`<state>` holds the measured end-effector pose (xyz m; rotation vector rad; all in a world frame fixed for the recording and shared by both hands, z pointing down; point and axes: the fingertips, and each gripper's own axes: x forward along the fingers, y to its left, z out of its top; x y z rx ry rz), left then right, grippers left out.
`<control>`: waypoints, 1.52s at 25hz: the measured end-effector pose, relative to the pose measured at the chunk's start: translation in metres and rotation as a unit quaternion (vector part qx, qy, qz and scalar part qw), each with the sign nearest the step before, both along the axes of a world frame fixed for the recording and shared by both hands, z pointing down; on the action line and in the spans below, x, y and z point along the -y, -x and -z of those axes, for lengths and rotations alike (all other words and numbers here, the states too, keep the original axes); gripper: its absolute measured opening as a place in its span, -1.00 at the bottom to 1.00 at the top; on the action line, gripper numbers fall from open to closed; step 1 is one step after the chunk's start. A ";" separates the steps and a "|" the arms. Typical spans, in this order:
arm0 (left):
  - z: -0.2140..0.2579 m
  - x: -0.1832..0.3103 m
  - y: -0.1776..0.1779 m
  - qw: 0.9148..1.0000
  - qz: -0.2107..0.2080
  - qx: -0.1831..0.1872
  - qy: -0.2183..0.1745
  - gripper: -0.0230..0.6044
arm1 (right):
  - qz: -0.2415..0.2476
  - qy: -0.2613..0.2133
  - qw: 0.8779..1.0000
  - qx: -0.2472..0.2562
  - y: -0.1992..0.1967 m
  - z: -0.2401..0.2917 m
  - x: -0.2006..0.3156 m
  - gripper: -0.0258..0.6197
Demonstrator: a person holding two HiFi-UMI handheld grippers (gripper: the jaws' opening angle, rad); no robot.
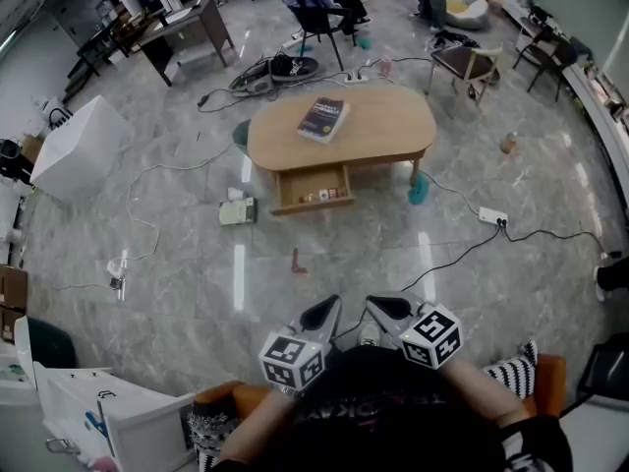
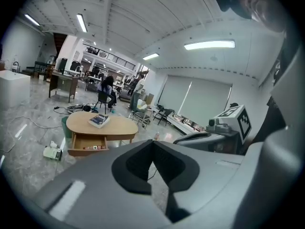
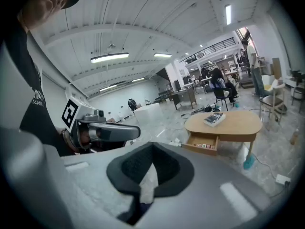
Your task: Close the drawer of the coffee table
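An oval wooden coffee table [image 1: 393, 126] stands far ahead on the marble floor. Its drawer [image 1: 313, 191] is pulled out toward me, with small items inside, and shows as the drawer [image 2: 86, 144] and the drawer [image 3: 204, 142] in the gripper views. A book [image 1: 323, 119] lies on the tabletop. My left gripper [image 1: 322, 314] and right gripper [image 1: 387, 309] hover side by side close to my body, far from the table. Both are shut with nothing between the jaws.
Cables [image 1: 462, 254] and a power strip [image 1: 492, 216] trail across the floor right of the table. A small white device [image 1: 237, 210] lies left of the drawer, a small object [image 1: 297, 261] in front. A white box [image 1: 79, 146] stands left; chairs [image 1: 472, 67] and desks [image 1: 187, 28] stand beyond.
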<state>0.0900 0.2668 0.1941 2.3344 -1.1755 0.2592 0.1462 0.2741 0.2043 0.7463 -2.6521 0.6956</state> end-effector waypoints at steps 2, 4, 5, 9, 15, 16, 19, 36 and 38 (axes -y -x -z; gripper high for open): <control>0.000 0.000 -0.002 1.000 -0.002 -0.001 0.001 -0.93 | 0.000 -0.006 1.000 0.009 -0.001 0.004 0.001 -0.92; 0.001 0.001 -0.005 1.000 -0.005 -0.001 0.002 -0.93 | 0.000 -0.007 1.000 0.017 -0.003 0.006 0.002 -0.92; 0.001 0.001 -0.007 1.000 -0.006 -0.001 0.002 -0.93 | -0.001 -0.006 1.000 0.019 -0.004 0.006 0.003 -0.92; -0.002 0.004 -0.006 1.000 -0.004 0.003 -0.003 -0.93 | -0.010 -0.001 1.000 0.025 -0.008 0.002 0.007 -0.92; -0.007 0.010 -0.003 1.000 0.004 0.003 0.000 -0.93 | -0.013 -0.006 0.999 0.037 -0.013 0.003 0.013 -0.92; -0.007 0.010 -0.003 1.000 0.004 0.002 0.001 -0.93 | -0.014 -0.005 0.999 0.035 -0.014 0.003 0.013 -0.92; -0.006 0.010 -0.006 1.000 0.002 0.001 0.003 -0.93 | -0.014 -0.004 0.999 0.035 -0.015 0.003 0.013 -0.92; -0.007 0.015 -0.008 0.999 0.014 0.033 0.018 -0.93 | -0.037 -0.008 0.999 0.029 -0.040 -0.004 0.022 -0.92; -0.006 0.018 -0.004 0.999 0.024 0.041 0.016 -0.93 | -0.040 -0.004 0.999 0.031 -0.042 -0.005 0.024 -0.92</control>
